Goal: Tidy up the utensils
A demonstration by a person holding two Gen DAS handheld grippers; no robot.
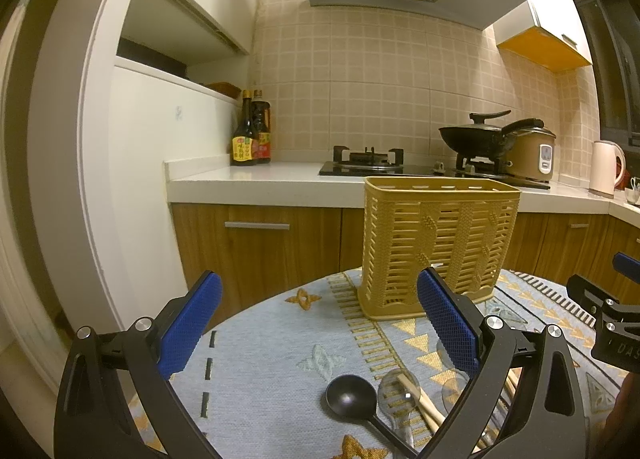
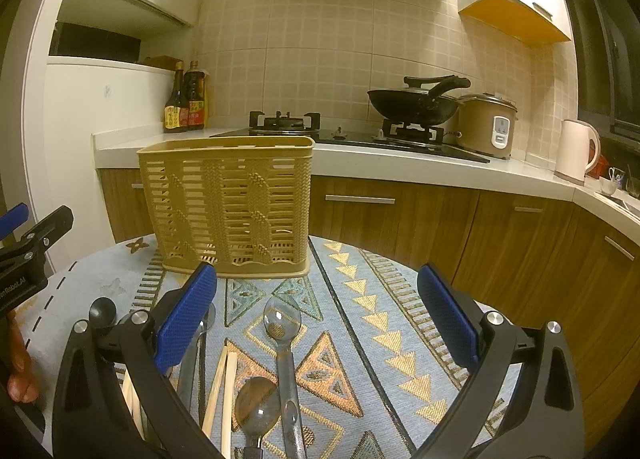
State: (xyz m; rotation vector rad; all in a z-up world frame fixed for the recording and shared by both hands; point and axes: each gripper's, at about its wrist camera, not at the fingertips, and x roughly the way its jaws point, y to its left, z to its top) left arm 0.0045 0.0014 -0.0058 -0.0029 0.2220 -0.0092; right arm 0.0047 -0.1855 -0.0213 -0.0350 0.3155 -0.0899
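A yellow slatted utensil basket (image 1: 434,247) (image 2: 232,207) stands upright and looks empty at the far side of a patterned cloth. Near me lie a black spoon (image 1: 352,397) (image 2: 102,313), clear plastic spoons (image 2: 282,323) (image 1: 400,391) and wooden chopsticks (image 2: 224,395) (image 1: 420,399). My left gripper (image 1: 320,323) is open and empty above the black spoon. My right gripper (image 2: 318,323) is open and empty above the clear spoons and chopsticks. Each gripper shows at the edge of the other's view.
The cloth-covered table (image 2: 380,319) ends just behind the basket. Beyond is a kitchen counter (image 2: 400,163) with sauce bottles (image 2: 186,101), a gas hob, a black wok (image 2: 416,103), a rice cooker (image 2: 486,125) and a kettle (image 2: 576,151).
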